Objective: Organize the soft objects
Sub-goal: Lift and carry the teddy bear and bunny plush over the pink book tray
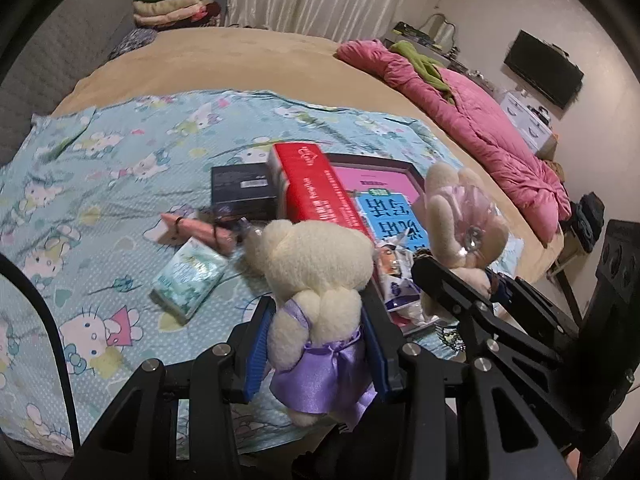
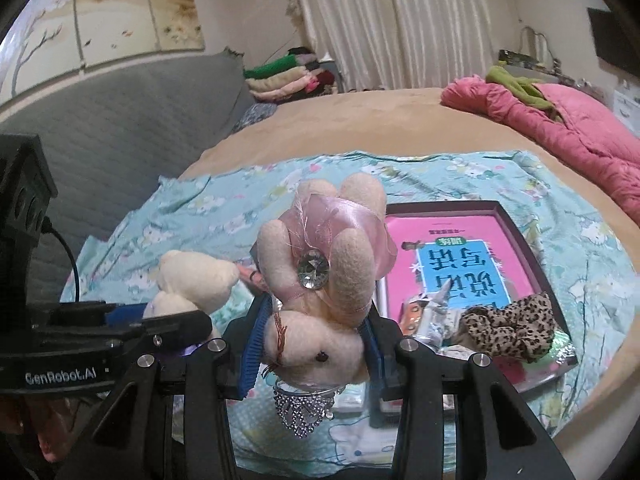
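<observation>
Because the fisheye rim and the black gripper frames fill the lower part of both views, the near edge of the bed [image 1: 240,52] is cut off, and much of the Hello Kitty sheet [image 1: 100,184] beneath the grippers is hidden. Along the far side lies a pink quilt [image 1: 492,120], its lower end running out of the left wrist view. On the sheet sits a dark shallow tray [image 2: 524,240] holding a pink-and-blue book [image 2: 460,264]; a leopard-print scrunchie [image 2: 516,328] and a crumpled foil wrapper [image 2: 436,312] rest on the book's near end, and what lies under them is hard to make out. A red box [image 1: 316,188] leans over the tray's left edge, hiding part of a black box [image 1: 244,190] behind it. Nearer lies a green tissue pack [image 1: 188,276], and a blurred pink item beside it cannot be identified.

The left gripper [image 1: 316,336] is clamped on a cream plush bear in a purple dress [image 1: 316,280], held above the sheet with its face turned away. The right gripper [image 2: 316,332] squeezes a beige plush bear in a pink dress [image 2: 324,272] by the head, upside down, just right of the other bear; a beaded crown hangs below its head
</observation>
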Motion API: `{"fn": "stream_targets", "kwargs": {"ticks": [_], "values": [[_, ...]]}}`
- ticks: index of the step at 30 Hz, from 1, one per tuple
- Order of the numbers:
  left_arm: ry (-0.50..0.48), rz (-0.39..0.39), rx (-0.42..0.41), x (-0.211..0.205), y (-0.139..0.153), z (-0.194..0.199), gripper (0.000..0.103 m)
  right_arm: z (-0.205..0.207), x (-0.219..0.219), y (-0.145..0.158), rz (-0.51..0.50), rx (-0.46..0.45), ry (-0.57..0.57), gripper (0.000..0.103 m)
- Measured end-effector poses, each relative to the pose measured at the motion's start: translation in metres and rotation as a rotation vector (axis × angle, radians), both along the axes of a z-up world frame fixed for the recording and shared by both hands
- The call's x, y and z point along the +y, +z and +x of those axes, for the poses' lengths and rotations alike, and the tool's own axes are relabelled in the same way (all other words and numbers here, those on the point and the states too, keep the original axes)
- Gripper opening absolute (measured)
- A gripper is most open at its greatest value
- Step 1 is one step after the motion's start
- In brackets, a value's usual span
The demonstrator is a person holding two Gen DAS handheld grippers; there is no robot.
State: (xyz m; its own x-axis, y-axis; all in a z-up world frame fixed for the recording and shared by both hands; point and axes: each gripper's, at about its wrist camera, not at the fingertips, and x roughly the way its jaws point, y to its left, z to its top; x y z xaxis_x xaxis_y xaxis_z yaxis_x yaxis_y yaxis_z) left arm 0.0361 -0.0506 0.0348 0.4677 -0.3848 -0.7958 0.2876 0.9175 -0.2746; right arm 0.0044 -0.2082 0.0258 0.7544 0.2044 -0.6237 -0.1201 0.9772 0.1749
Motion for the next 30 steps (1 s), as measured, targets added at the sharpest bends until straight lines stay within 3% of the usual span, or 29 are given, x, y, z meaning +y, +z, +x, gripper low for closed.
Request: {"fn": "stream_targets", "kwargs": {"ticks": [13,30], "values": [[-0.063,0.045,-0.038,-0.041,0.012,-0.005,0.042,-0.006,-0.039,0.005,0.071,-0.041,-0.092,0.044],[-0.149,0.078,-0.036,-0.092,0.004,0.0,0.042,-0.011,-0.084,0.003,0.111,-0.048,-0.213,0.044]]}}
